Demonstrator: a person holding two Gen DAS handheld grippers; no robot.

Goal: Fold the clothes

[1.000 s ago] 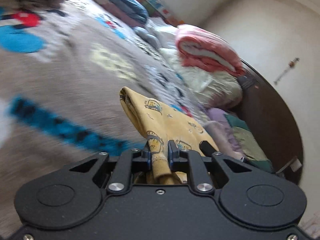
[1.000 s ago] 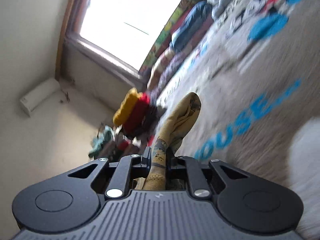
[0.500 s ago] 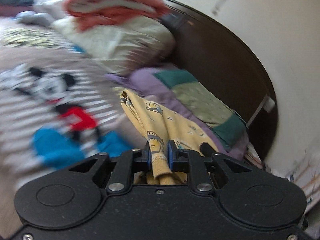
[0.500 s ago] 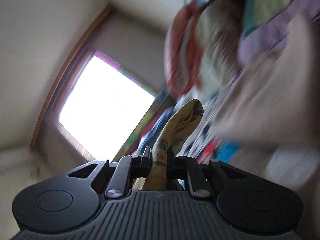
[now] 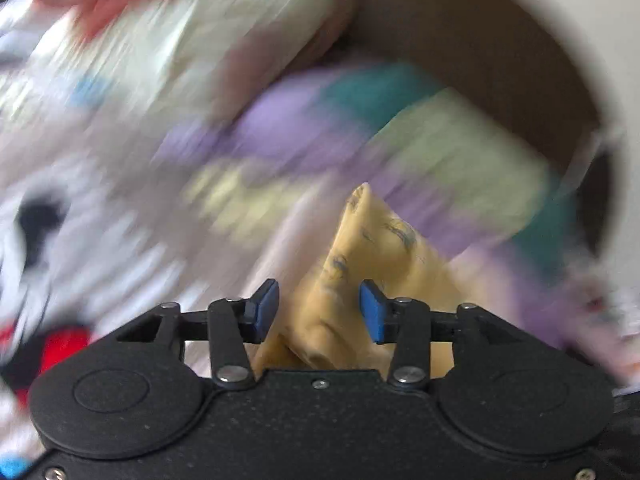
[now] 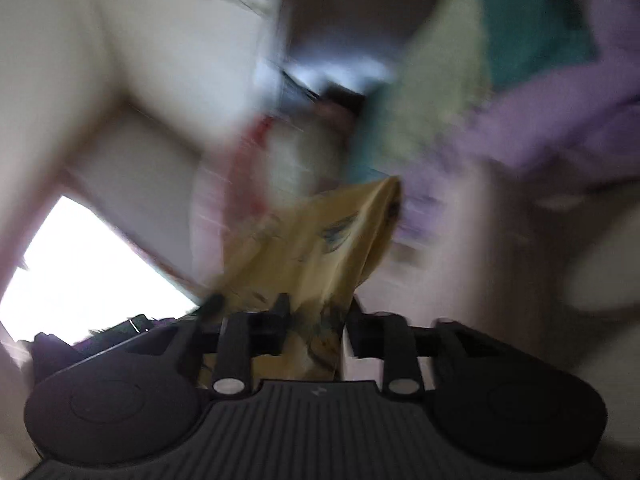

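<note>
While both grippers are letting go, the yellow cloth [image 5: 372, 264] is between the jaws of each one. Nearest in the left view, the left gripper [image 5: 319, 310] has its blue pads [image 5: 267, 310] well apart and opening, and they do not press the cloth, which pokes up loose between them. In the right view, the right gripper [image 6: 314, 314] has its jaws opening too; the yellow cloth [image 6: 320, 248] runs through the gap, but the picture is too smeary to tell if a jaw touches it.

So this piece looks like it is being put down. It looks bunched up, and I cannot tell if it is folded neatly.

A bit farther, there is a purple and green blanket [image 5: 400, 136]. To the left lies a cartoon mouse bedspread [image 5: 72, 248]. Farthest away, a pink and white pile [image 5: 132, 20] lies near a dark headboard [image 5: 480, 56]. I think more folding may be left.
</note>
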